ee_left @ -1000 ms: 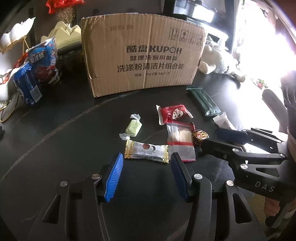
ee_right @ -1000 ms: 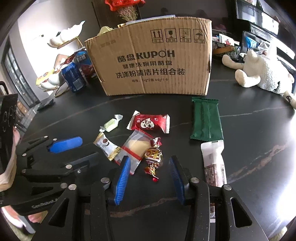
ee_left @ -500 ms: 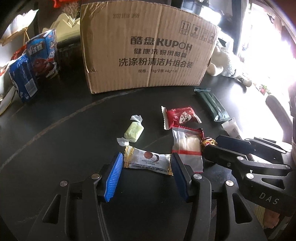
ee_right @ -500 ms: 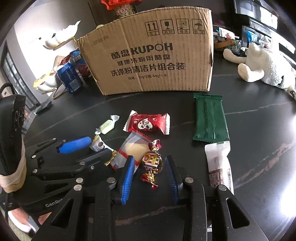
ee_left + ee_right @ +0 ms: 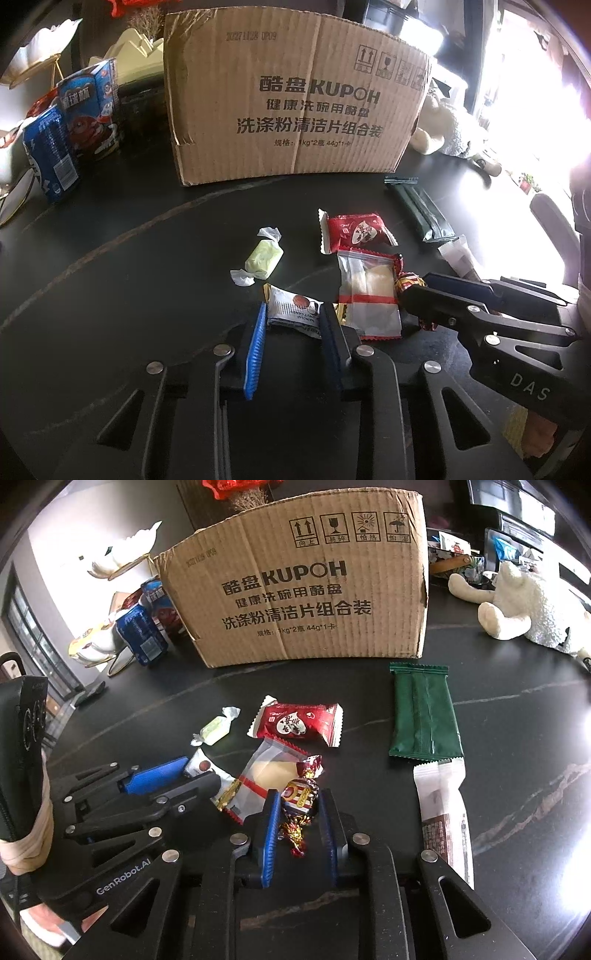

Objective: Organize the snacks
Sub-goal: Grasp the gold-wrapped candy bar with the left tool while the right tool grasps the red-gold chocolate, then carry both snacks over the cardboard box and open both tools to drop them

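Snacks lie on a black table before a cardboard box. My left gripper is shut on a silver candy wrapper with gold ends; it also shows in the right wrist view. My right gripper is shut on a round red-and-gold foil candy, seen in the left wrist view. Beside them lie a clear packet with red stripes, a red packet, a pale green candy, a dark green packet and a white-and-brown bar.
Blue snack boxes stand left of the cardboard box. A white plush toy lies at the back right. A white dish on a gold stand is at the back left.
Both grippers moved forward and down onto the snacks. The left closed on the silver wrapper; the right closed on the round foil candy.
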`<state>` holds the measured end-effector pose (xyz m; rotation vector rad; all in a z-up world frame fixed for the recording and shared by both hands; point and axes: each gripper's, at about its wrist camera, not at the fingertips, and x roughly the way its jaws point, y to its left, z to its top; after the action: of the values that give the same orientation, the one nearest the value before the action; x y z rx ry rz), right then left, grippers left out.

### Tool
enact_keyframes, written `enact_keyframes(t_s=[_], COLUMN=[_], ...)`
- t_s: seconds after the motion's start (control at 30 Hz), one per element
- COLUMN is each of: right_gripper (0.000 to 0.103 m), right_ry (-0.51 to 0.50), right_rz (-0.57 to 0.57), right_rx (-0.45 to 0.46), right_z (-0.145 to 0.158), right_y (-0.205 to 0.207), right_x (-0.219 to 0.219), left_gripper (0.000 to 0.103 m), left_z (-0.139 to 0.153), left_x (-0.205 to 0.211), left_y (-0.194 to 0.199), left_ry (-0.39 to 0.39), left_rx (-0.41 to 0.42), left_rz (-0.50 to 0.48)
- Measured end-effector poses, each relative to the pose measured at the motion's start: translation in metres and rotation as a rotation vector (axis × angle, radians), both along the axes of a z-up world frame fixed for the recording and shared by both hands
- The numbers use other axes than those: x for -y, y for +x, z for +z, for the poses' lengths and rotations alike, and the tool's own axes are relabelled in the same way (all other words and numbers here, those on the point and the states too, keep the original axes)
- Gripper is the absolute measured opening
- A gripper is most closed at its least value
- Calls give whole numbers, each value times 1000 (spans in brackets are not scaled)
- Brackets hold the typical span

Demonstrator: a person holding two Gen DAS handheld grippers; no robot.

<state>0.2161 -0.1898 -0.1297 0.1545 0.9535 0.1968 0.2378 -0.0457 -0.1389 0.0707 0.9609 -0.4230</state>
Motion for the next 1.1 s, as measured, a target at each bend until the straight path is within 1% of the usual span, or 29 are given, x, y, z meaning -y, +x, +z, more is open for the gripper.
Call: enact_keyframes(t_s=[0.1,0.43,0.7,0.83,1.1], right_gripper=[22,22,22,22,22], right_ry=[0,3,4,11,3], right_rz=[0,11,18,24,11], right_rx=[9,44,104,141,242], right_z=[3,19,45,63,104], right_y=[-2,-10,-17,-19,-16], right_x=[0,-1,-2,-1,4], left_gripper=[27,27,27,27,27], left_z=[4,27,63,83,126], left_x=[0,-2,-3,-2,-2], left_y=[-3,-14,-24,-25,-19], left_ry=[-5,-7,-6,-11,-25], left_rx=[4,49,132,175,268], left_rz=[2,6,15,18,29])
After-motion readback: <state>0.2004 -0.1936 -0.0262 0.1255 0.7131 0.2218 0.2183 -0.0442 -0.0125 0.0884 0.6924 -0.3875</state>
